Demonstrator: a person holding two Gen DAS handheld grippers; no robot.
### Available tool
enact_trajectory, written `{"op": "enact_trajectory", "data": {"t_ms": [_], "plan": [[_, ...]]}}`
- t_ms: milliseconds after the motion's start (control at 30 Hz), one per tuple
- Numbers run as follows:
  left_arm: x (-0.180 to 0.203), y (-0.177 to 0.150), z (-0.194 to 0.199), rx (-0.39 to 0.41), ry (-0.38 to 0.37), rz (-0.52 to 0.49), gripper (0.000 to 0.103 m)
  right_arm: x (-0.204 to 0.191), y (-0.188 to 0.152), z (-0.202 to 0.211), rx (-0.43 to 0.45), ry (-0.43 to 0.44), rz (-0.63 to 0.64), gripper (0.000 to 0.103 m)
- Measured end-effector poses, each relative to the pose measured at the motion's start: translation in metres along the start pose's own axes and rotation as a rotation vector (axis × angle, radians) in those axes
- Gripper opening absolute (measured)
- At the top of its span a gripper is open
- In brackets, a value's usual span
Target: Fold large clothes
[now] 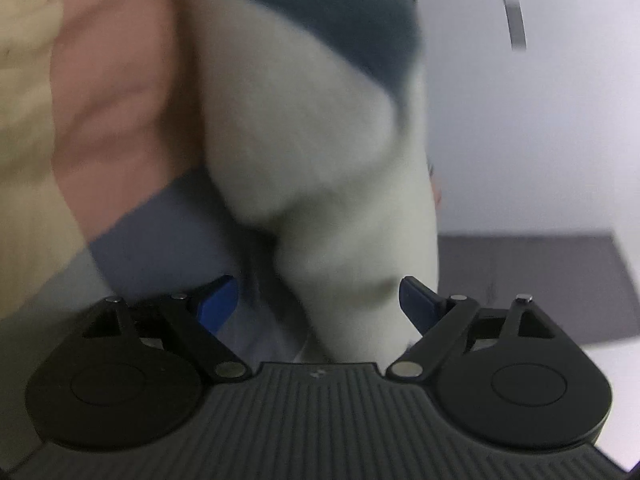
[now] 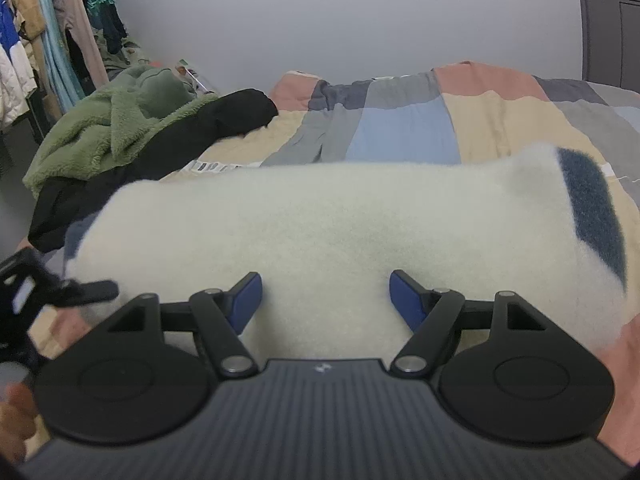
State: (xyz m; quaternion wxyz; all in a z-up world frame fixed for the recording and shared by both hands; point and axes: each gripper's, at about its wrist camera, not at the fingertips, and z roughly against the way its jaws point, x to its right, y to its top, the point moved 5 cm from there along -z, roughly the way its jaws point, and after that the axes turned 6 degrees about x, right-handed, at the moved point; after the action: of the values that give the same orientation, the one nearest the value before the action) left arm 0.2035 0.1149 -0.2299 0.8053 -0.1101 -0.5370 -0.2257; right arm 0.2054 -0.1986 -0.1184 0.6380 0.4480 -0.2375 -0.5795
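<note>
Apparently folded, cream fleece (image 2: 320,232) lies on patchwork bedspread (image 2: 500,120).

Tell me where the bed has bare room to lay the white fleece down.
Free: the quilt beyond the white fleece, out to the far wall, and its right side. Crowded: the left edge, where a green fleece and a black garment are heaped, with a clothes rack behind.

The cream garment (image 2: 320,220) is fuzzy fleece; the patchwork bedspread (image 2: 500,120) is smooth matt cloth; the green jacket (image 2: 108,128) looks shaggy.
</note>
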Motion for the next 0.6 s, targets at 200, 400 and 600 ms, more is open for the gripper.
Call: {"op": "enact_trajectory", "data": {"t_ms": [200, 400, 600], "plan": [[0.003, 0.017, -0.017, 0.087, -0.036, -0.015, 0.09, -0.001, -0.001, 0.001, 0.003, -0.001, -0.002, 0.073], [0.008, 0.013, -0.024, 0.134, -0.027, -0.04, 0.084, -0.003, 0.0, 0.011, 0.017, 0.074, -0.101, 0.073], [0.023, 0.003, -0.019, 0.21, 0.015, -0.185, 0.054, -0.015, -0.012, 0.017, -0.044, 0.232, -0.287, 0.086]]}}
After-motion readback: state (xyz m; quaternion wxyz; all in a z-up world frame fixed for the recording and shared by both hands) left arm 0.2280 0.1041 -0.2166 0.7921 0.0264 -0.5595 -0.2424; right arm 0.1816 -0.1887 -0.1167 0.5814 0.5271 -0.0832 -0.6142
